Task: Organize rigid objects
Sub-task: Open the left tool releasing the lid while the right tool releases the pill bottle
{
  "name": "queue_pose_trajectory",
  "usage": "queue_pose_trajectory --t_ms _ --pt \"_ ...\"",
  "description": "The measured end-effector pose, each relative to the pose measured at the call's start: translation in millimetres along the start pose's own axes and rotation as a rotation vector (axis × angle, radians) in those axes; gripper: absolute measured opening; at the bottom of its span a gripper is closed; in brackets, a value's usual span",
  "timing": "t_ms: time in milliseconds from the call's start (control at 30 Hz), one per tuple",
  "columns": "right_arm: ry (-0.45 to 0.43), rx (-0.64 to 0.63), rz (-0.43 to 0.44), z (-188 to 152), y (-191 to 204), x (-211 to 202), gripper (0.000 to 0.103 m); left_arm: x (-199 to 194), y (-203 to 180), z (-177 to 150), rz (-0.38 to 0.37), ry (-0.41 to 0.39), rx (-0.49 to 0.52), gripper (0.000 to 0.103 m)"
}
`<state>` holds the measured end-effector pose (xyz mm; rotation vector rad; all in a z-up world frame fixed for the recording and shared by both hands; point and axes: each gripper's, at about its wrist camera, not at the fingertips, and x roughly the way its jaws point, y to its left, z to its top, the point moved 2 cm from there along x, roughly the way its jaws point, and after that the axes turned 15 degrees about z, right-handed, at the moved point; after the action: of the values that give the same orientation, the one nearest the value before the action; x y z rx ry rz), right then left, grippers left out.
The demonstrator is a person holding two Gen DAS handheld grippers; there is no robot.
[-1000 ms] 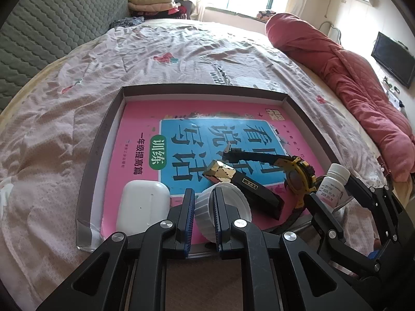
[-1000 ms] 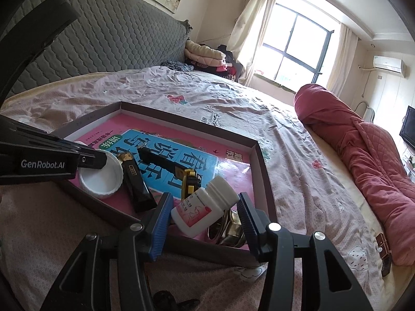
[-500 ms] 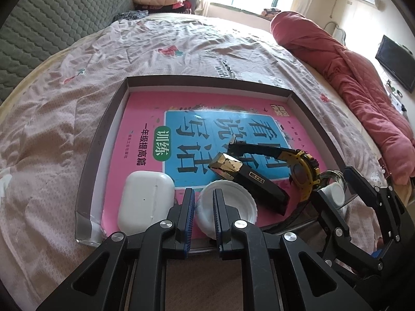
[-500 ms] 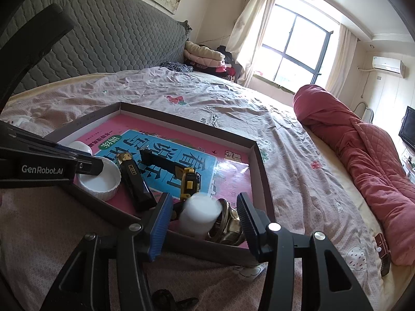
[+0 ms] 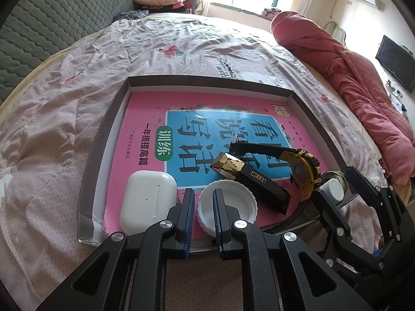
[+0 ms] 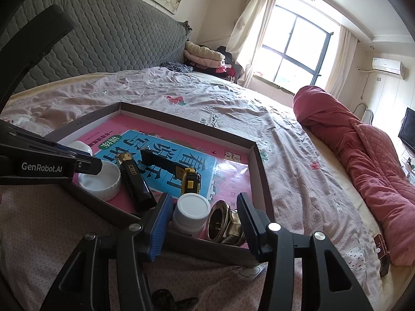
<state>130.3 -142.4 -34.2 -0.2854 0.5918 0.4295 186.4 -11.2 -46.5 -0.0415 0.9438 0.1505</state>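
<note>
- A shallow brown tray point(image 5: 103, 140) lies on a bed with a pink floral sheet point(image 5: 64, 98); a pink and blue workbook point(image 5: 145, 119) covers the tray floor.
- The left gripper point(image 5: 203, 217) is clenched on the near-left rim of a white cap point(image 5: 233, 197) that lies open side up at the near edge of the tray; one blue pad is outside the wall, the other inside.
- Just left of the cap lies a white earbud case point(image 5: 147, 202), flat on the workbook.
- Right of the cap, a black lighter with a gold top point(image 5: 249, 178) lies slantwise, its gold end toward the far left.
- Beyond the lighter, a yellow and black watch point(image 5: 301, 168) lies on its side, its black strap reaching left across the blue panel.
- The right gripper point(image 6: 205, 220) hovers at the tray's near right corner, released: its jaws stand wide, and neither pad presses on anything.
- Between those jaws a white pill bottle point(image 6: 192, 215) stands upright inside the tray, with a brass fitting point(image 6: 225, 225) just to its right; whether the two touch cannot be told.
- A rolled red quilt point(image 6: 363, 155) lies along the right side of the bed, well apart from the tray.
- A grey quilted headboard point(image 6: 103, 39) stands at the far left, folded clothes point(image 6: 202, 57) beside it near the window.
</note>
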Motion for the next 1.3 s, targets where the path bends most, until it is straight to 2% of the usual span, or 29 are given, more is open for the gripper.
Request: queue_pose_trajectory --t_ms 500,767,833,1067,1300 --pt "-0.007 0.002 0.017 0 -1 -3 0.051 -1 2 -3 0.008 0.01 0.002 0.017" --pt "-0.017 0.011 0.017 1 -3 -5 0.051 -3 5 -4 0.007 0.017 -0.003 0.026" --pt "-0.021 0.011 0.017 1 -2 -6 0.052 -4 4 -4 0.009 0.017 -0.002 0.033" --pt "-0.027 0.01 0.015 1 -2 -8 0.052 -6 6 -5 0.009 0.012 -0.003 0.039" --pt "-0.042 0.02 0.01 1 -5 -11 0.052 -15 10 -1 0.01 -0.015 -0.012 0.054"
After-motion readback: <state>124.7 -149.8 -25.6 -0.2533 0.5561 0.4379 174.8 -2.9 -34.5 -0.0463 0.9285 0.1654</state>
